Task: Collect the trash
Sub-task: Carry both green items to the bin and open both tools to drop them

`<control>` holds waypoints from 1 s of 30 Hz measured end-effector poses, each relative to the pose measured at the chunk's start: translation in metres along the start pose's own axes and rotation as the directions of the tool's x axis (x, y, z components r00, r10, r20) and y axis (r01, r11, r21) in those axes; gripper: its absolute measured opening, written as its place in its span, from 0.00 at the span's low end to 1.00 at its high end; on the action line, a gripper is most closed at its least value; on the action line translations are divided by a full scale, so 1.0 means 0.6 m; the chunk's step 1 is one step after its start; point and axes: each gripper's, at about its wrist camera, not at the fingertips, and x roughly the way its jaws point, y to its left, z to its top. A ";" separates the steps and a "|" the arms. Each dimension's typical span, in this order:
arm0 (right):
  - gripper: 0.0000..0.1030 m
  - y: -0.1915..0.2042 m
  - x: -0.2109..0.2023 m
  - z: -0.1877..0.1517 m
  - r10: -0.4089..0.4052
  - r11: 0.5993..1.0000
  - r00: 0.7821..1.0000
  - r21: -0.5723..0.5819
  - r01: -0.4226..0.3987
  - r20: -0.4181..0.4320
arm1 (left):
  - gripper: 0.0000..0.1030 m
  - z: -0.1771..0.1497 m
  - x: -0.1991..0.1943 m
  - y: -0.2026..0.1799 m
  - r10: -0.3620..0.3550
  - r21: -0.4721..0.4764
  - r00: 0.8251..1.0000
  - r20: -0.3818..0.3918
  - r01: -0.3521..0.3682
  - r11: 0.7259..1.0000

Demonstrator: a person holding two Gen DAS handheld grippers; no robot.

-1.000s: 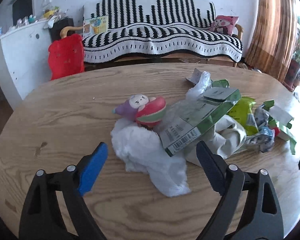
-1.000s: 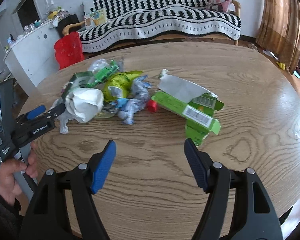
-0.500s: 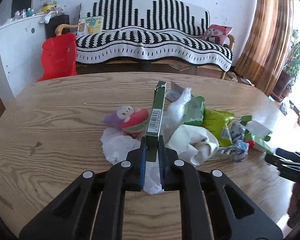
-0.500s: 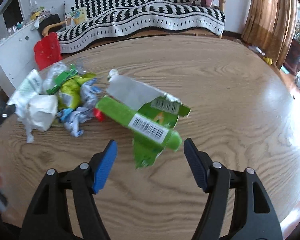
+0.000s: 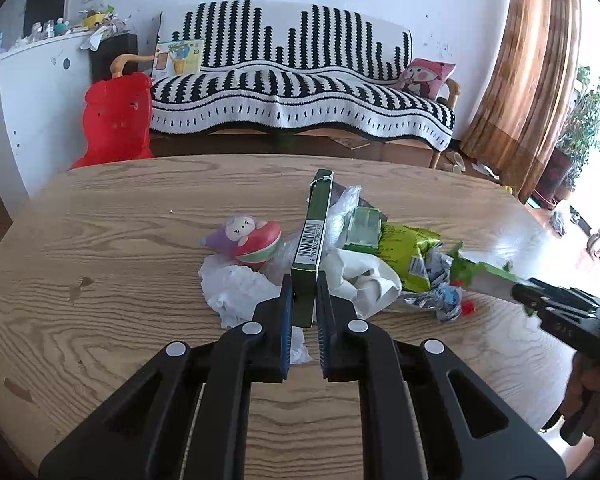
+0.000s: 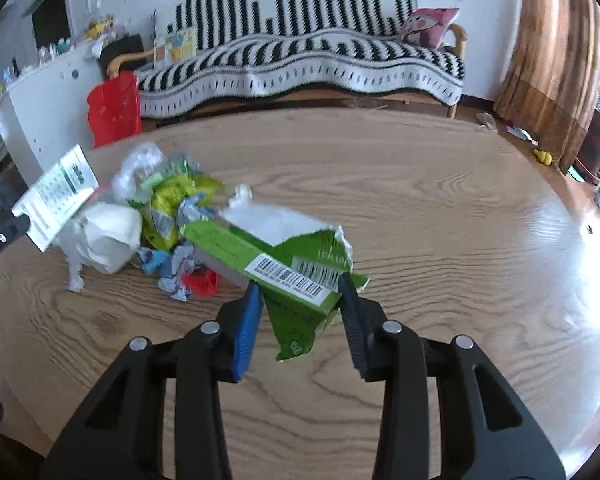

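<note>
Left wrist view: the left gripper (image 5: 303, 312) is clamped on the near end of a flat dark-green cardboard box with a white barcode label (image 5: 313, 236), held on edge and pointing away over the pile. Its grip appears sound, though low on the box, so a slow, steady carry is advised to stop the far end swinging. In the right wrist view, the right gripper (image 6: 300, 308) is closing around a torn bright-green carton with barcode stickers (image 6: 284, 268); the carton's near end sits between the pads, and both seem already to bear on it. The jaws should finish closing squarely on the stiff folded body, not on the loose torn flap hanging below, which would likely slip or tear. Remaining litter lies near the middle of the oval wooden table (image 5: 140, 216), toward its left edge in the right view: a crumpled white tissue wad (image 6: 108, 240), a yellow-green foil wrapper (image 6: 168, 204), a small red cap (image 6: 200, 284) and a round pink-and-purple toy figure (image 5: 250, 238). Lifting the carton straight up before moving sideways should avoid dragging the neighbouring scraps. No bin is visible.
</note>
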 end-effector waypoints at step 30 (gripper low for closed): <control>0.37 -0.512 -0.328 -0.280 -0.316 0.824 0.949 0.495 0.276 -0.002 | 0.09 -0.171 -0.067 -0.605 -0.439 0.345 0.880 -0.181 0.474 0.810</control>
